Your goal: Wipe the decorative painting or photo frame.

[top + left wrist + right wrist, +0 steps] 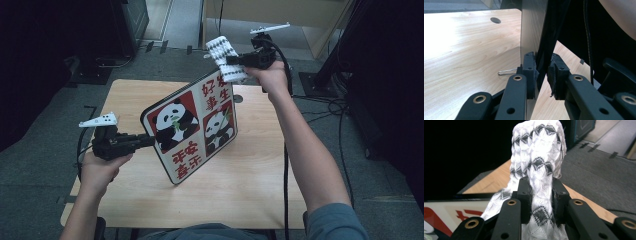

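Above wooden counter (250, 170), left hand-held gripper (150, 140) pinches edge of panda board (192, 130), board tilted up off counter. Right hand-held gripper (231, 61) squeezes black-and-white cloth (225, 57) touching board's top corner.

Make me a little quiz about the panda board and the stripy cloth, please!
1. True or false: the panda board lies flat on the table.
2. Which gripper holds the cloth? A) left gripper B) right gripper
3. Fill in: the board's lettering is ____ in colour.

Key: 1 false, it is tilted up, clamped at its edge by the left gripper. 2 B. 3 red.
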Demonstrator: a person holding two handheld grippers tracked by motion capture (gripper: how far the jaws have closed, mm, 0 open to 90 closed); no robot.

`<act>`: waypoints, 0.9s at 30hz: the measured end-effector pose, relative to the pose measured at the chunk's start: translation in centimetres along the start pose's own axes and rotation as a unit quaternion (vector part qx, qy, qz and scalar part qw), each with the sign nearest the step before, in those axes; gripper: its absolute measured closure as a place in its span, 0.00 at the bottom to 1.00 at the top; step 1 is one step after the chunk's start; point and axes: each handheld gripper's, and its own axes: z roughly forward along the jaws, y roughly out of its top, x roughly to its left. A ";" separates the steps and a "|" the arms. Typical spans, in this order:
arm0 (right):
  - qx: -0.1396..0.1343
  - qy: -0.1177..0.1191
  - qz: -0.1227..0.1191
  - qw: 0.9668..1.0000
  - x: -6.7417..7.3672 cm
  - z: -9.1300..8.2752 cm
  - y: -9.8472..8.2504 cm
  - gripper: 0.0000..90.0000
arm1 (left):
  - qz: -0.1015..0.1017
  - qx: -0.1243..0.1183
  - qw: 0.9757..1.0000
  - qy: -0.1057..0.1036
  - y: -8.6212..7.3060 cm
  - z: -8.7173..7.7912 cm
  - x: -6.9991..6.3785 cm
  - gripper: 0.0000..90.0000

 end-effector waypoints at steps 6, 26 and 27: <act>0.014 -0.008 -0.005 1.000 -0.6 -0.2 -0.5 0.83 | -0.001 -0.001 1.000 0.001 0.0 0.0 0.1 0.86; 0.036 -0.012 -0.022 0.999 -1.2 0.0 -2.9 0.83 | 0.002 0.001 1.000 0.003 0.0 0.1 0.1 0.86; 0.036 -0.011 -0.022 0.999 -1.3 0.0 -3.0 0.83 | 0.001 0.001 1.000 0.003 0.0 0.1 0.1 0.86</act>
